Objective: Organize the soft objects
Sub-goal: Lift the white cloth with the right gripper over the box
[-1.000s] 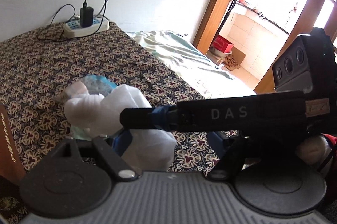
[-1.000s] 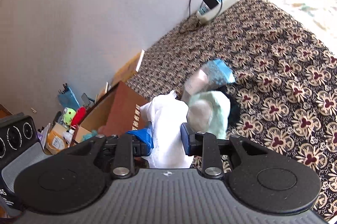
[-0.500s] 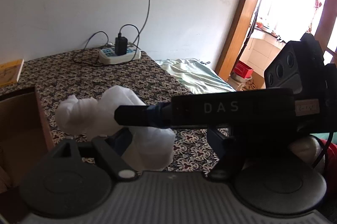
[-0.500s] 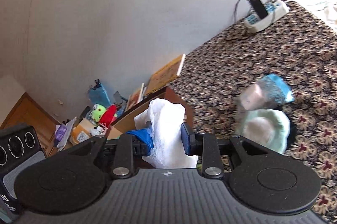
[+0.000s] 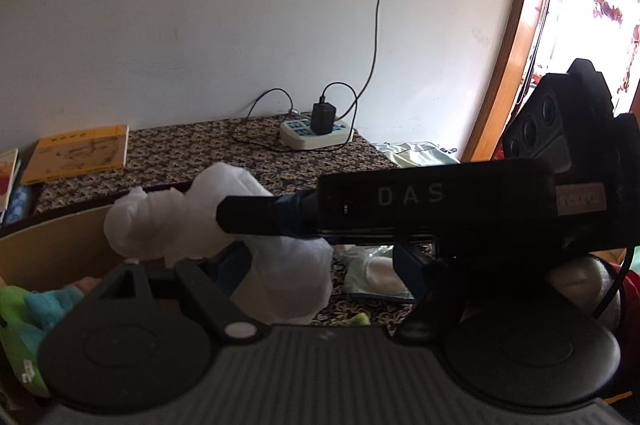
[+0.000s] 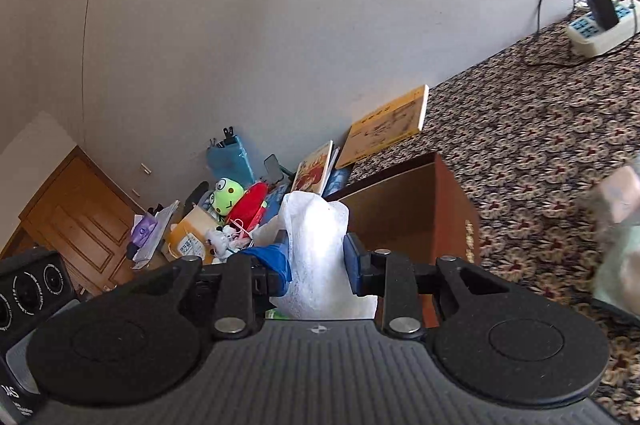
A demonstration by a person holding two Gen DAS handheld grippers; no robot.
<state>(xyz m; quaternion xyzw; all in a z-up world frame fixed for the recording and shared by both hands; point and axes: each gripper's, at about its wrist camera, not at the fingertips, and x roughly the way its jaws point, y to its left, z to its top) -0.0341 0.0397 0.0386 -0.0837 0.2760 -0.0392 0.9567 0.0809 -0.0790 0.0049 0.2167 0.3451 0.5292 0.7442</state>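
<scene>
A white foam bundle stands pinched between the blue pads of the right gripper, jaws closed narrowly on its waist. In the right wrist view the bundle's long axis runs from 6 o'clock up to 12, its crumpled top pointing at the wall. It hangs over the open brown cardboard box, whose far rim sits at 1 o'clock from the grip.

From the left wrist view the same foam bundle lies more across the frame, a knotted end pointing toward 9 o'clock and its bulk sagging toward 5. The right gripper's black finger crosses it from 3 o'clock. The left gripper has its blue pads spread wide apart, one on each side of the bundle; whether either pad touches the foam cannot be told.

A green frog toy sits with clutter at 10 o'clock of the bundle. A yellow book lies on the patterned cloth at 1 o'clock, and a white power strip rests far off at 2 o'clock. A pale green packet lies on the cloth between the left gripper's fingers.
</scene>
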